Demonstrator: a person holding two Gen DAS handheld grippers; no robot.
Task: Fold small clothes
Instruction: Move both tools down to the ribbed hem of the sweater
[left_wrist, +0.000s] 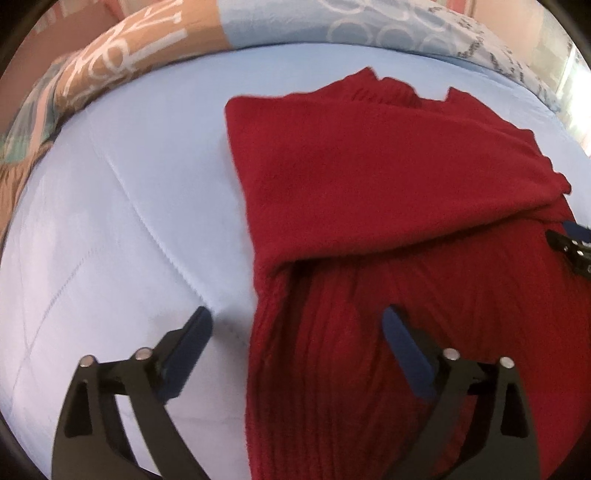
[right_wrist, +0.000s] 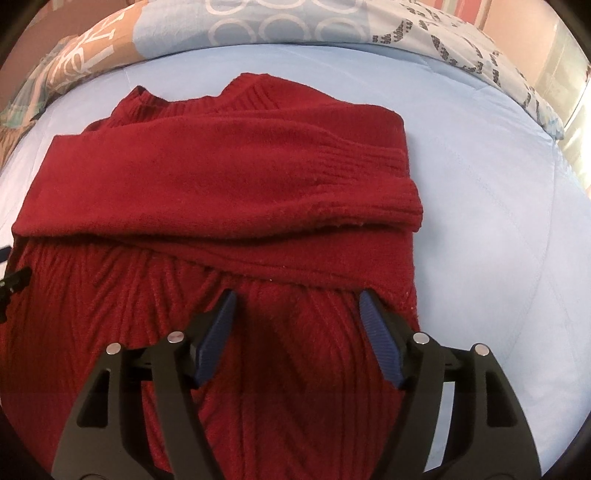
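Nearest the lens in the left wrist view, the left hand-held gripper (left_wrist: 297, 325) stands with its jaws wide apart and nothing pinched: one blue pad hangs over the bare bed (left_wrist: 110, 229) at about 7 o'clock, the other over the ribbed knit at about 5 o'clock, so the garment's side edge runs between them. In the right wrist view, the right hand-held gripper (right_wrist: 295, 308) is also parted, somewhat less widely, with both pads over the ribbed body of the red sweater (right_wrist: 229, 177) and gripping no fabric; whether the tips touch the knit cannot be told. The sweater lies flat on the pale blue quilted bed, filling the middle of both views, its sleeves already laid across the chest in a band and its neckline pointing toward 12 o'clock. Judging from that layout, the sleeve fold is done and the step in hand is the lengthwise fold of the body. The next move likely calls for both grippers to close on the near lower part of the sweater, each near a side edge, and carry it toward the collar evenly so the crossed sleeves stay put. Beyond the sweater, a patterned blanket (right_wrist: 332, 26) rims the far side at 12 o'clock. Counted: one sweater, two grippers, one bed, one blanket.
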